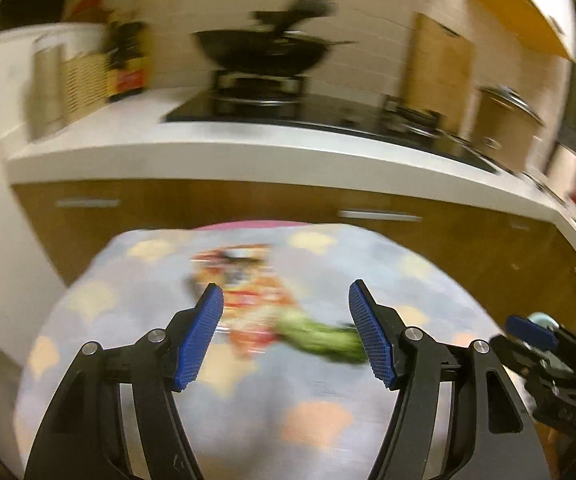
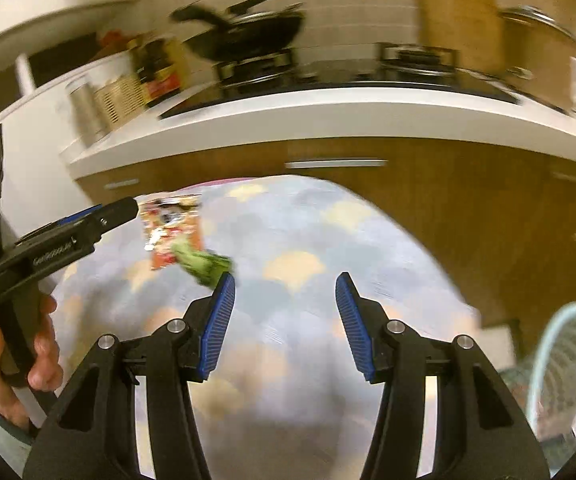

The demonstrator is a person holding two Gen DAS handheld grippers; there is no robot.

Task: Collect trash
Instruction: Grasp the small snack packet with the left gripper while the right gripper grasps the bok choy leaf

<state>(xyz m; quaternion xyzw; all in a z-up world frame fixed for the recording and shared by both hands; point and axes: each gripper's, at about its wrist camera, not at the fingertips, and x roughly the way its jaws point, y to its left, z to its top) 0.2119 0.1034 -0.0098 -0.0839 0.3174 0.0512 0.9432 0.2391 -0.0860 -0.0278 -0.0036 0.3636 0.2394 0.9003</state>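
Observation:
A colourful red-orange snack wrapper (image 1: 248, 300) and a crumpled green wrapper (image 1: 323, 340) lie on a round table with a blue cloud-pattern cloth (image 1: 288, 412). My left gripper (image 1: 286, 336) is open above them, with both between its fingers in view. In the right wrist view the wrappers (image 2: 172, 232) and green piece (image 2: 204, 264) lie to the upper left. My right gripper (image 2: 284, 320) is open and empty over the cloth. The left gripper (image 2: 100, 216) shows at the left there. Both views are motion-blurred.
A pale green mesh basket (image 2: 567, 368) stands low at the right of the table. Behind the table runs a white kitchen counter (image 1: 248, 148) with wooden drawers, a hob with a black wok (image 1: 264, 52), bottles and canisters at the left.

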